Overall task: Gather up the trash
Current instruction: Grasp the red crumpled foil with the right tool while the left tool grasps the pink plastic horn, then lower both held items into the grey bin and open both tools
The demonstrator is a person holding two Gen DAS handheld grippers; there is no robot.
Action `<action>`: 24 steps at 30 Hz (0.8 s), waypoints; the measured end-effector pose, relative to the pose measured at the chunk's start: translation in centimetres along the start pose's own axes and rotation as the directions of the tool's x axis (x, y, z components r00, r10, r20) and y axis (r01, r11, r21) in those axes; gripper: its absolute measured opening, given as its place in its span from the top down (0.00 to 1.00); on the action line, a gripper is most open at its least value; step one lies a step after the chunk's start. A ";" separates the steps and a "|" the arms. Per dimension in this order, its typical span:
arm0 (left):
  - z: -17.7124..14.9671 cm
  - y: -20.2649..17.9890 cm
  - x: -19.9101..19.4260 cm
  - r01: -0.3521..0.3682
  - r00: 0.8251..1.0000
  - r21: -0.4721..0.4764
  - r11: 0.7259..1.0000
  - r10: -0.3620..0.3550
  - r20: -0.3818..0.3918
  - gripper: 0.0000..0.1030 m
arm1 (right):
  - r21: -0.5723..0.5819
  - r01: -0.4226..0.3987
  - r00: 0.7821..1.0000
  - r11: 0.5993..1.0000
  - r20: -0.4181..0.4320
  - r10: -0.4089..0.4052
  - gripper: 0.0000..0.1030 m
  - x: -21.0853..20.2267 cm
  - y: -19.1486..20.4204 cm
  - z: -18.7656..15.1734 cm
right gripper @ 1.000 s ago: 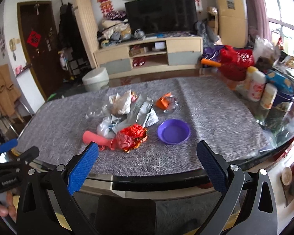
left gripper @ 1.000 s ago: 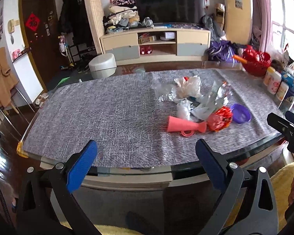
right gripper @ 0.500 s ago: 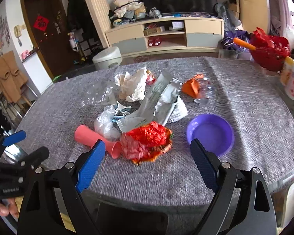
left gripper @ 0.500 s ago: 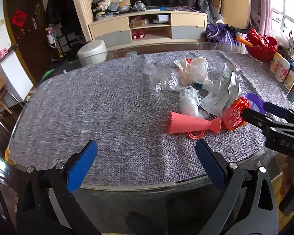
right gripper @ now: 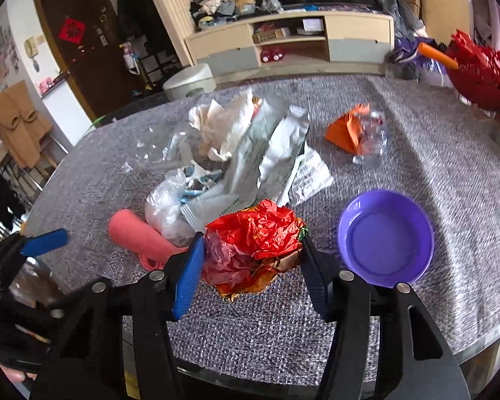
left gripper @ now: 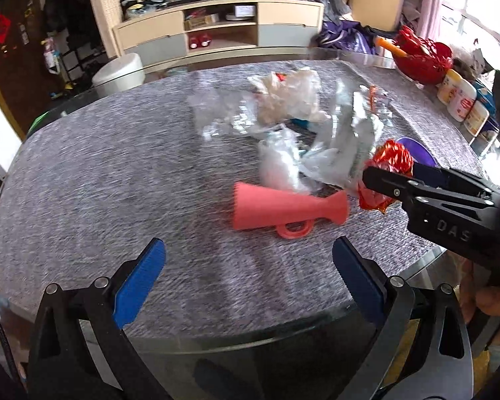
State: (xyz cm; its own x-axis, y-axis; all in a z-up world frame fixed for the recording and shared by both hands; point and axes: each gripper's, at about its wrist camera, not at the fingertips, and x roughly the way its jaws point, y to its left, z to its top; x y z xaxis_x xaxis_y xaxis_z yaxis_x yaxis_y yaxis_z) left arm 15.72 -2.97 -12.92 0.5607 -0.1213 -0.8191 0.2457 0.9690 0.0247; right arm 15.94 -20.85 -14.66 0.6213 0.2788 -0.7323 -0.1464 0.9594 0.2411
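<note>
Red crinkled foil, balled into a crumpled wrapper (right gripper: 253,243), now sits between my right gripper's (right gripper: 251,260) blue pads. Half a second ago those pads were spread wider and short of the ball; they have since narrowed onto both flanks and appear to touch the foil. I can't yet say they carry it, since its underside looks to rest on the grey woven tablecloth (right gripper: 433,153). From the left wrist view I see the right gripper's black fingers reaching across that same ball (left gripper: 388,163).

Taking the wrapper as my landmark: the purple plastic bowl (right gripper: 385,236) lies just to its right, near but apart. The salmon-pink rubber horn (right gripper: 136,235) lies to its left, its narrow end close to the foil. Behind it are white and silvery plastic wrappers (right gripper: 270,156) in a loose heap, and further back to the right an orange folded paper (right gripper: 348,130) against a clear crushed bottle (right gripper: 371,143).

My left gripper (left gripper: 248,275) is wide open and holds nothing, hovering nearer the table edge than the horn.

I judge the first piece of trash is about caught. Next I would finish the squeeze and lift, gently, because foil crushes and can slip out. Everything else on the cloth remains to be gathered.
</note>
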 end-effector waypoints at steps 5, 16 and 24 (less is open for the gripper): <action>0.7 -1.1 1.5 0.039 0.999 -0.003 0.999 -0.039 -0.006 0.08 | 0.005 0.019 0.999 1.000 0.035 -0.019 0.46 -1.1 -0.6 0.9; 2.0 -2.3 5.3 0.056 0.998 0.017 0.998 -0.055 -0.034 0.08 | 0.020 -0.004 1.000 1.000 0.031 0.003 0.46 -1.0 -1.7 1.6; 1.7 -2.3 5.0 0.098 0.995 0.027 0.995 -0.097 -0.019 0.17 | 0.036 -0.003 1.000 0.999 0.011 0.002 0.46 -1.2 -2.1 0.9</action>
State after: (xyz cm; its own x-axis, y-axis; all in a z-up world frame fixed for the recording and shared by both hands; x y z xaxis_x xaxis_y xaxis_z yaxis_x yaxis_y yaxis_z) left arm 19.27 -6.15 -16.09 0.5189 -0.2108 -0.8284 0.3203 0.9464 -0.0402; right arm 16.14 -23.26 -13.72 0.6296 0.2803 -0.7246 -0.1203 0.9566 0.2655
